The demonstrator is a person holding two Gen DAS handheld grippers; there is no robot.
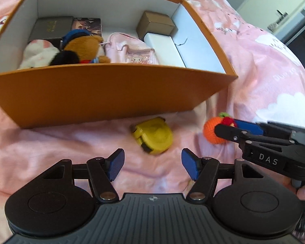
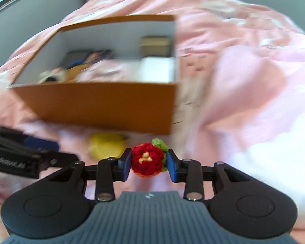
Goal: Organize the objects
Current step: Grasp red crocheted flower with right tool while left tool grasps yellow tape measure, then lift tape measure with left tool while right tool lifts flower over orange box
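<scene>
Two loose items remained outside the orange box (image 1: pixel 103 93) on the pink bed cover (image 1: pixel 50 142): a crocheted orange toy (image 2: pixel 147 161) with a red flower face and green leaf, and a yellow tape measure (image 1: pixel 152 135). The toy was already pinched between the blue pads of the right claw (image 2: pixel 148 163), which was closed on its sides; seen from the left wrist, it was held just off the box's near right corner, apparently slightly clear of the cover. The tape measure lay on the cover just in front of the box's near wall, directly ahead of the left claw (image 1: pixel 152 162), whose jaws stood wide apart and empty with the tape centred between their lines. The left claw was plainly the nearer one to it. The tape's body looked roughly round, with no strong long axis, so a straight advance would probably suit.

The box was open-topped, its near wall rising between both claws and the interior. Inside, plush toys (image 1: pixel 75 48) crowded the left part, a pink pouch (image 1: pixel 132 48) sat in the middle, and a white case (image 1: pixel 162 42) and brown carton (image 1: pixel 154 23) lined the right wall. Free room seemed thin, mostly atop the pouch. Lifting over the near rim was likely required.
</scene>
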